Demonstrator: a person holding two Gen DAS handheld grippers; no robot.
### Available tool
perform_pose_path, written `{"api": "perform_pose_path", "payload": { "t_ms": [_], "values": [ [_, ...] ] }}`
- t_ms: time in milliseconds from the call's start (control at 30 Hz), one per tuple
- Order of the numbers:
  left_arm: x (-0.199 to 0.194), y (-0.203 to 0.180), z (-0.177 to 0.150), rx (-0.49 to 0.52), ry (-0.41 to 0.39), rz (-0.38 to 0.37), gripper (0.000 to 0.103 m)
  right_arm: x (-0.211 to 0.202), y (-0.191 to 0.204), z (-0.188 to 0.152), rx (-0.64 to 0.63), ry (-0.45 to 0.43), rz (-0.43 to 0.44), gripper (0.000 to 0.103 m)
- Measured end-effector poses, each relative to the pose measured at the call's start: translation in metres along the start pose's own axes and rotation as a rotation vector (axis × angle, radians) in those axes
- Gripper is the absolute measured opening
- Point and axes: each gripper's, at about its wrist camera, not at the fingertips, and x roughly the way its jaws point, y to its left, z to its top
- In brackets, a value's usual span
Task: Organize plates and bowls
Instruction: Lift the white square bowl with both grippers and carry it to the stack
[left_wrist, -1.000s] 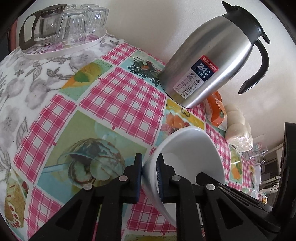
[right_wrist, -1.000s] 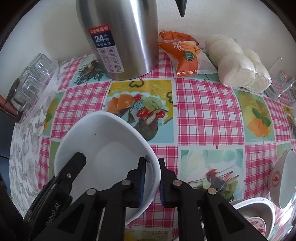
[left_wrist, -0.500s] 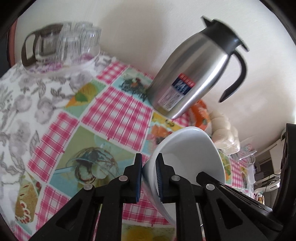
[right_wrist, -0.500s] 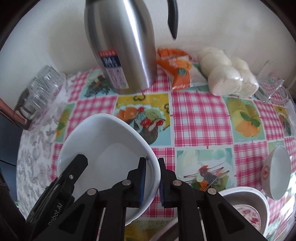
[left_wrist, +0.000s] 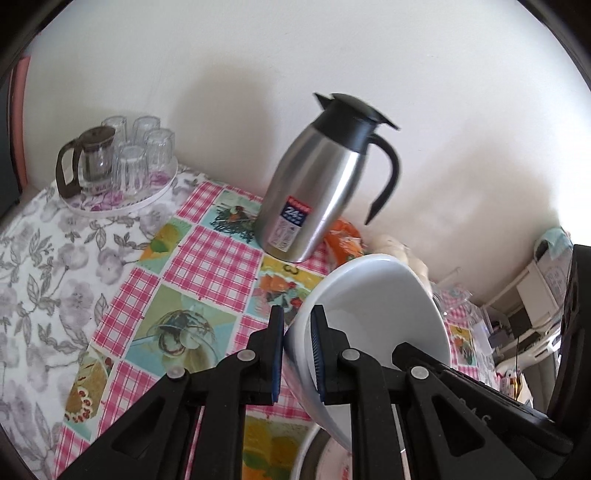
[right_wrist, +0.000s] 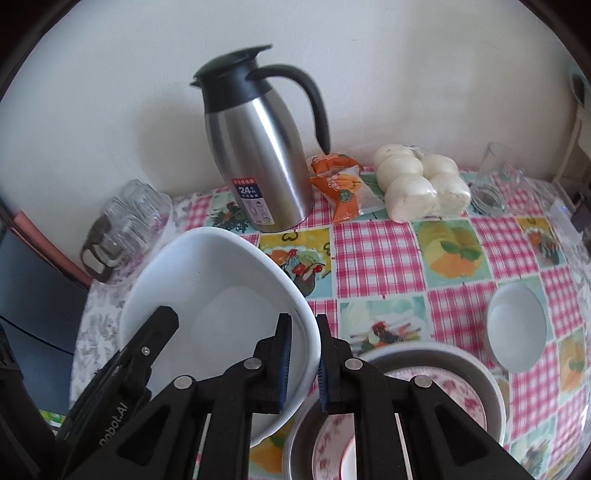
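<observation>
Low in the middle of both pictures we see a big white bowl (right_wrist: 221, 314), and both claws hold it by its rim. Our left gripper (left_wrist: 297, 354) pinches one side of the rim with its blue pads, and our right gripper (right_wrist: 304, 362) pinches the other side the same way, so both claws are nearly closed on the bowl. At the bottom of the right view, under the bowl, sits a grey metal basin (right_wrist: 487, 384) with flowered plates (right_wrist: 461, 395) inside. A small white bowl (right_wrist: 516, 328) rests on the checked tablecloth (right_wrist: 373, 254) at the right. Higher up, near the wall, stands a shiny steel jug (right_wrist: 258, 162), with an orange snack packet (right_wrist: 340, 184) and a bag of white buns (right_wrist: 421, 184) beside it. In the left view, a tray of glasses (left_wrist: 125, 166) sits at the upper left.
</observation>
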Motion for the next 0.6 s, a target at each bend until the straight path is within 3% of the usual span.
{"api": "perform_pose_path", "payload": {
  "t_ms": [167,600],
  "values": [
    [-0.021,-0.02,-0.007,0.027,-0.013,-0.034,0.015,-0.032,-0.016,-0.007,0.019,-0.03,0.016,0.014],
    [-0.072,-0.069,-0.039,0.123,-0.046,-0.038,0.015,-0.097,-0.057,-0.038,0.037,-0.092,0.055,0.014]
  ]
}}
